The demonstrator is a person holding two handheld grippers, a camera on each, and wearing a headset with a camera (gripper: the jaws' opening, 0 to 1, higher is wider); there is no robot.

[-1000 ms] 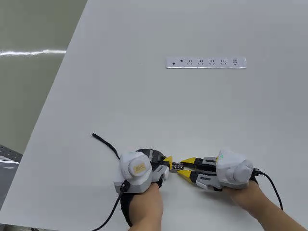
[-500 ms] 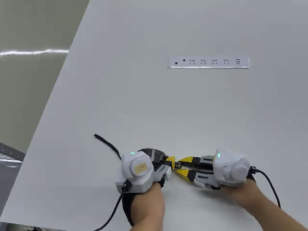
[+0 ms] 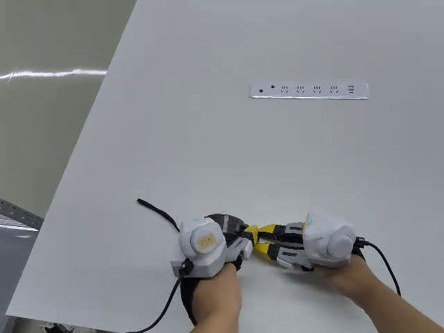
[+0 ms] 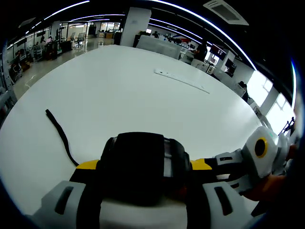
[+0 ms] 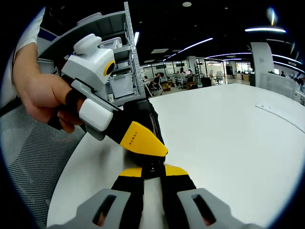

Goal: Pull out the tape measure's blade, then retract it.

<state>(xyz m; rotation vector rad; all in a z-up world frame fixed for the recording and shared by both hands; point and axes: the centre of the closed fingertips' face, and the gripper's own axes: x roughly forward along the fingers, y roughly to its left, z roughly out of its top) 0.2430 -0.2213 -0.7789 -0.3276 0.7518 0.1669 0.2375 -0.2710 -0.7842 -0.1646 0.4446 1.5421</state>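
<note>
Head view. Find the left gripper [image 3: 234,237] clamped on the tape measure [image 3: 223,222], with the black case between its jaws. Find the right gripper [image 3: 259,240] nose to nose with it, jaws narrow. Far beyond both sets of jaws, up the table [image 3: 208,139], note a power strip [image 3: 309,91]. Off to the outer side of the left jaws, note a black strap [image 3: 156,210]. Cannot read the yellow sticker [image 3: 202,241] on the left gripper's housing, nor the strip's markings.

Left gripper view. See the case lodged in the gap between the jaws, pressed on both flanks. As a judgement: could twist or pop out from between the pads if tugged off-axis from the far side.

Right gripper view. See own jaws nearly closed, apparently pinching the blade tip [image 5: 152,167] right at the case's mouth, between the very tips. Could lose so small a tab under pull and let the blade snap home. Could also kink the blade if drawn at an angle to the mouth. Make out small dark lettering on the left gripper's yellow pad [image 5: 138,138], just above own jaw tips, perhaps "KENSE". Too small to be sure.
</note>
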